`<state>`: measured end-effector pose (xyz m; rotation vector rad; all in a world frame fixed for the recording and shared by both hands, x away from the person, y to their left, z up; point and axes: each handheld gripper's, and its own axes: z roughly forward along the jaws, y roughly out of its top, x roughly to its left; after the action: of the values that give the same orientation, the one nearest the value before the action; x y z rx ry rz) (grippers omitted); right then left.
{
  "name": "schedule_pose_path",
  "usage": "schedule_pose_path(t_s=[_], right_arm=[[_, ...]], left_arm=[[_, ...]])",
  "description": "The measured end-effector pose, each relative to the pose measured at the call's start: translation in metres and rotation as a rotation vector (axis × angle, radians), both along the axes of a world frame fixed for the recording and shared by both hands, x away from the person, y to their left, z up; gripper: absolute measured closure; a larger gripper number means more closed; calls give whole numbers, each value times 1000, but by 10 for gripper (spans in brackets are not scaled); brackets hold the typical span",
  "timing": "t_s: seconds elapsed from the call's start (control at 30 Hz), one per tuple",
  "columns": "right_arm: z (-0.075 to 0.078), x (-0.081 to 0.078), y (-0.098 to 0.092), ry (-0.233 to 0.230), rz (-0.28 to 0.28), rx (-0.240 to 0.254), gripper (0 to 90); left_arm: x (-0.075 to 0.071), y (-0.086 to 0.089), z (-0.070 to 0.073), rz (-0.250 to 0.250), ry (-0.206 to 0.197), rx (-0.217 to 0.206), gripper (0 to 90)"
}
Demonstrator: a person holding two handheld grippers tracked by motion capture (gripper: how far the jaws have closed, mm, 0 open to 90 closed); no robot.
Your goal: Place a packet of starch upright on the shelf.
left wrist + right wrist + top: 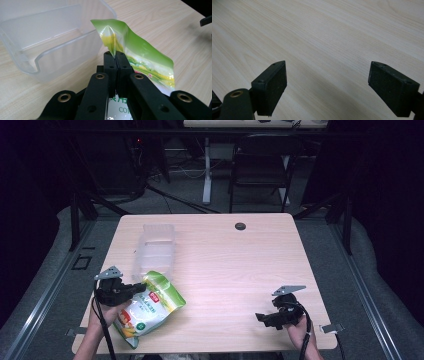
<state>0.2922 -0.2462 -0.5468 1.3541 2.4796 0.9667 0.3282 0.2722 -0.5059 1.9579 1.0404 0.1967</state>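
Pouch (150, 307) of green and white film lies at the near left of the bench (235, 270), just beside a clear plastic bin (154, 251). I have my left gripper (115, 58) with its fingers (110, 68) closed tight on the pouch's top corner. It looks soft, crinkly and slick, probably light but floppy, so I judge the flat sealed edge the best hold. My right gripper (327, 85) hovers wide open over bare bench, holding nothing.

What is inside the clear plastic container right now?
The clear plastic container looks empty: bare walls and floor, with a divider. The green pouch, pinched by the left gripper, lies outside it; its raised corner hides part of the near rim.
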Motion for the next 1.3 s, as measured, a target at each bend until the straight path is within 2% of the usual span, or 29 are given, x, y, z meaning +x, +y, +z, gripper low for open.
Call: schedule_pose_path(t_s=[0.2, 0.4, 0.7, 1.3], right_arm=[[0, 0, 0, -3, 2, -1, 148], [0, 0, 0, -6, 2, -4, 148], [0, 0, 0, -6, 3, -2, 148], [0, 0, 1, -4, 4, -7, 148]], left_arm=[[-3, 2, 3, 14, -12, -17, 892], [-6, 8, 7, 38, -38, -57, 892], [-9, 10, 12, 52, -69, -78, 891], [-12, 23, 13, 146, -107, -135, 891]])
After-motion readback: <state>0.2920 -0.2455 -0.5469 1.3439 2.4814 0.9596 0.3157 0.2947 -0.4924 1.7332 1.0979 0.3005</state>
